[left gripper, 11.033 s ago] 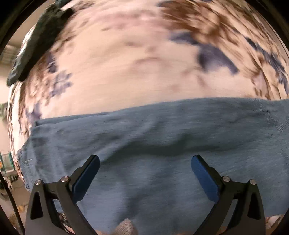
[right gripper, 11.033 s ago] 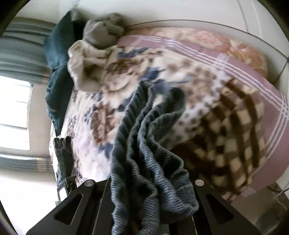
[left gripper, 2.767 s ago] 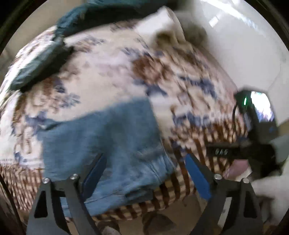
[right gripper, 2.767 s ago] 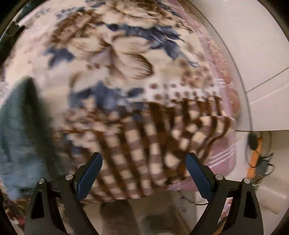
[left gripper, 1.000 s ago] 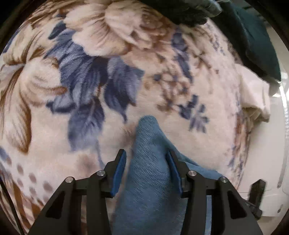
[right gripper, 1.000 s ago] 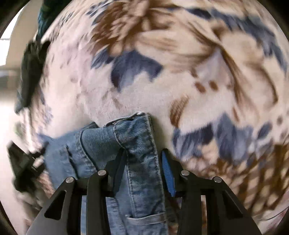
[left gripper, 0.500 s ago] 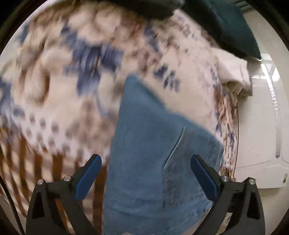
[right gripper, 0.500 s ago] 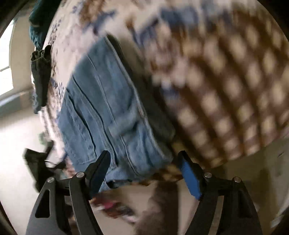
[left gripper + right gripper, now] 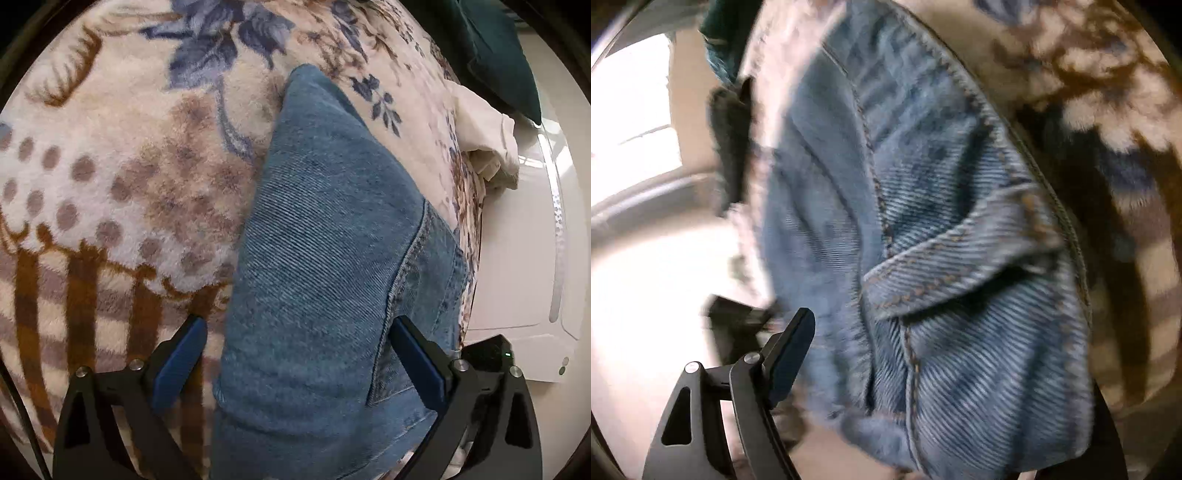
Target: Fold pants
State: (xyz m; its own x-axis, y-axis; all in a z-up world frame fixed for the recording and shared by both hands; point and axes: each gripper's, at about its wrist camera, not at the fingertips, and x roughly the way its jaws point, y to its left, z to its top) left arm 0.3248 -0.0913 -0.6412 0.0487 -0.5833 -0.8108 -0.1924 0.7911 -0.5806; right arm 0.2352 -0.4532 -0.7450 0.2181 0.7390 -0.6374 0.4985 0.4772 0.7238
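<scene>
Jeans now free of both grippers

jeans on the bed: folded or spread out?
Folded. The jeans lie as a compact layered bundle on the blanket, one rounded fold edge showing.

In the right wrist view, the right claw shows only its left finger. The other finger is hidden behind the jeans, so you cannot see if any cloth is being pinched. This whole picture is smeared. The dark shape on the far left of the bed is too blurry to name, and so is the black thing just past the finger. The bright window is washed out white.

In the left wrist view, the jeans run off the near edge. The green pillow is cut off at the far right. The black device peeks out behind the right finger, mostly hidden.
</scene>
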